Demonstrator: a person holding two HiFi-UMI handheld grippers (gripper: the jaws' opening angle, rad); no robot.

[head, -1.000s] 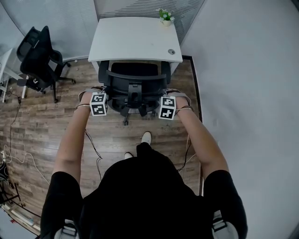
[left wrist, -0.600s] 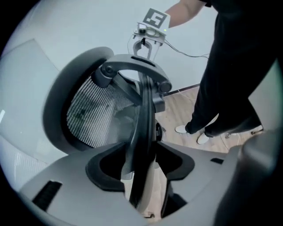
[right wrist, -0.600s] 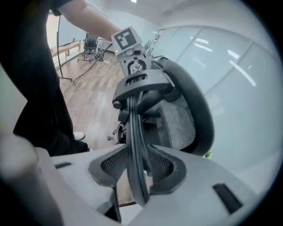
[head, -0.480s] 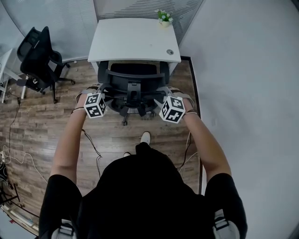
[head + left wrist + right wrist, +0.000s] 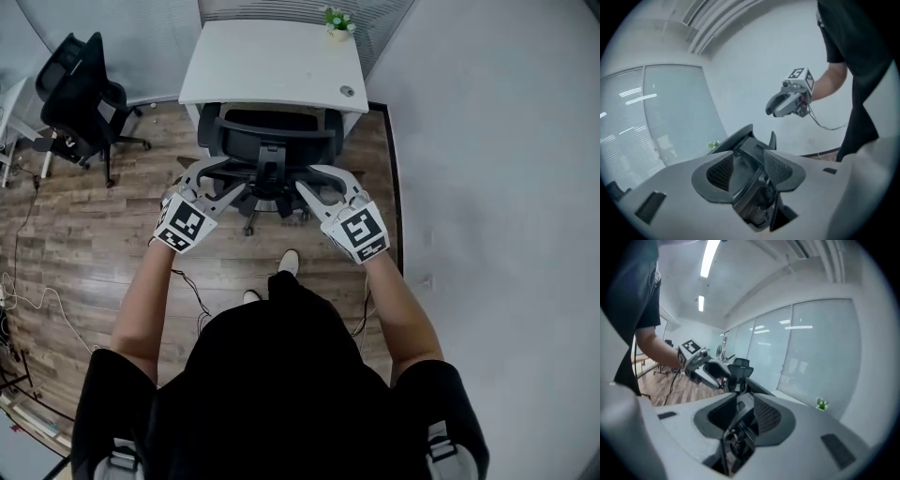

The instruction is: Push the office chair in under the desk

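Black office chair (image 5: pixel 269 142) stands just ahead of left gripper (image 5: pixel 214 184) and right gripper (image 5: pixel 330 188), jaws just opened, seemingly empty.

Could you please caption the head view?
Office chair tucked under white desk; left gripper and right gripper behind it, jaws just opened, empty.

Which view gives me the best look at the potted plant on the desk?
Head view: the potted plant stands in plain sight at the far right corner of the desk. Both gripper views show it only as a tiny green speck, blurred and far off by the glass wall.
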